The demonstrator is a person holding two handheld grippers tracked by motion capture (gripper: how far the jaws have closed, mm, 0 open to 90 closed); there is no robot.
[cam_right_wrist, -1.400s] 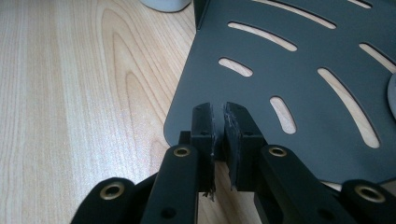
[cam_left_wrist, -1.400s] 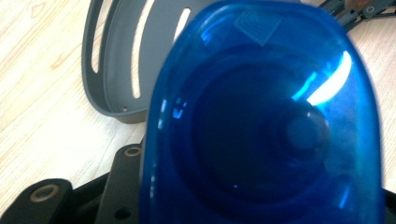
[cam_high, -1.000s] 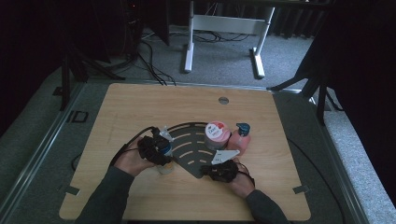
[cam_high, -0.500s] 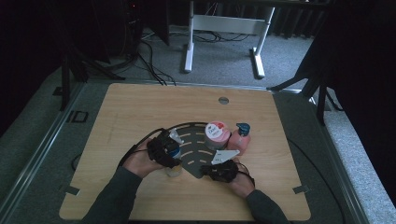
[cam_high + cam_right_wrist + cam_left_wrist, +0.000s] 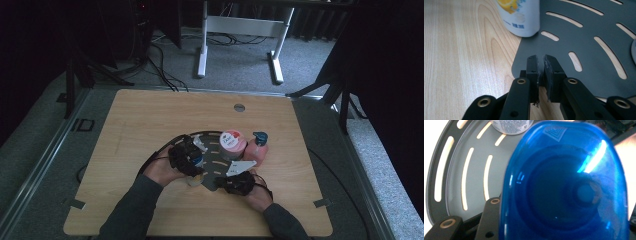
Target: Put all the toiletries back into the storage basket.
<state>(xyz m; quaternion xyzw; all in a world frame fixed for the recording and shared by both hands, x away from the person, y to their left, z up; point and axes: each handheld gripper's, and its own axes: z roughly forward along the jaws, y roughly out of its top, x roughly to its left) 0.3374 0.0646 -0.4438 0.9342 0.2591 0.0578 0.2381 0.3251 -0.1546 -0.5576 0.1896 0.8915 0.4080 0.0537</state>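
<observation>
1. High view: the bench (image 5: 150,120) is a wooden top, and everything sits near the middle of its near half, between the person's two hands.
2. Rack (image 5: 212,150): a flat, dark, fan-shaped plate with curved slots lies on the bench. It looks thin and stiff, probably light for its spread, so it may swing or slide if held by one edge alone. Its near rim seems the best place to hold it.
3. Pink tub (image 5: 232,143) stands on the rack's far right part, with a pink pump bottle (image 5: 256,150) just beside it toward the bench's right edge. Both are upright and could topple if the rack tips.
4. Blue bottle (image 5: 566,182): in the left gripper view its glossy blue body is close to the lens, over the rack's left part. Smooth plastic like this is likely slippery and light; a hold across the body's middle seems safest.
5. White bottle (image 5: 520,15) with an orange label stands at the rack's near left edge, half on the wood.
6. Left gripper (image 5: 186,156) is over the rack's left side. One jaw shows beside the blue bottle; I cannot tell whether the pair pinches it.
7. Right gripper (image 5: 541,72) has its jaws pressed nearly together on the rack's near rim, pinching the thin plate.
</observation>
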